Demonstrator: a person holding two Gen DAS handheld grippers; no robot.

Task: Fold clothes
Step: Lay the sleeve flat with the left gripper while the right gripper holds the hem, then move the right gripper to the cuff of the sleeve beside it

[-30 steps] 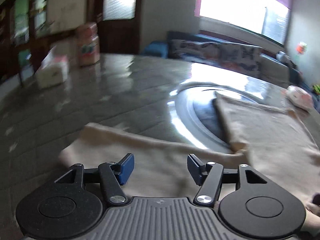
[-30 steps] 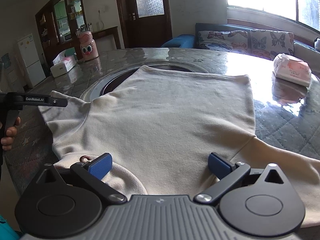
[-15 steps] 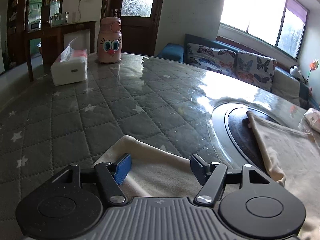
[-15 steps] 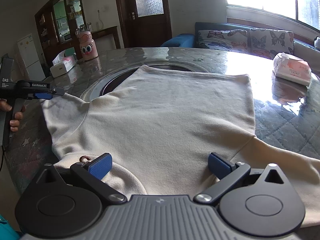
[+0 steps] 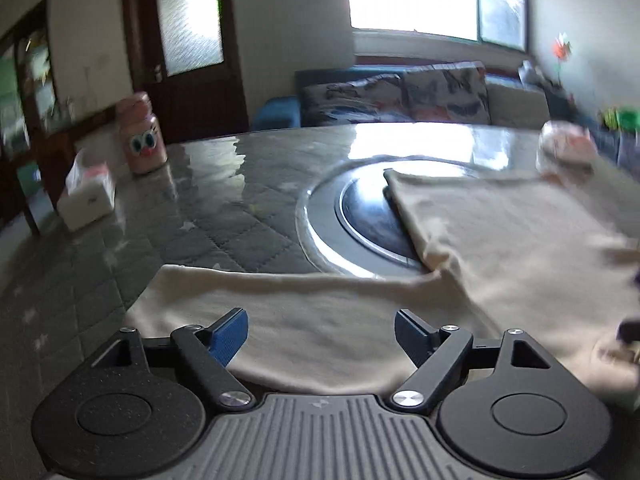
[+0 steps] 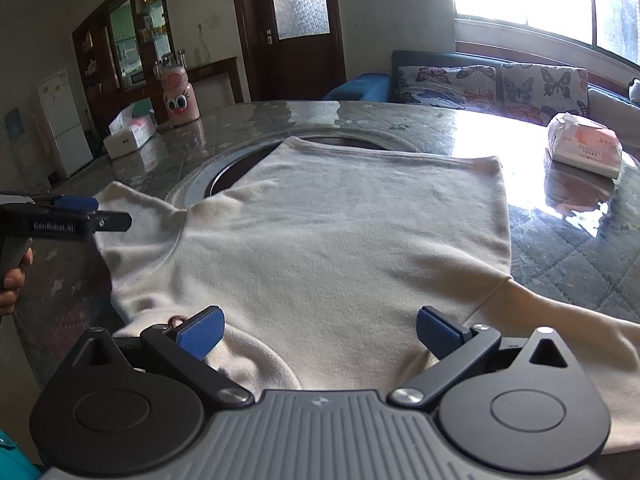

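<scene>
A soft cream fleece sweatshirt (image 6: 344, 240) lies flat, sleeves out, on the round table (image 6: 568, 240), whose grey quilted star-print cover sits under glossy clear film. The left gripper (image 5: 320, 332), fingers spread and just opening, hovers over one sleeve; the right gripper (image 6: 320, 330), fingers spread, over the collar. Behind stands a butterfly-cushioned sofa (image 6: 500, 80).

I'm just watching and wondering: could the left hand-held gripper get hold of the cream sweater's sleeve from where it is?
Probably yes. The left hand-held gripper is open, its jaws having just widened, right over the flat sleeve of the cream knitted sweater. Nothing lies between them.
</scene>
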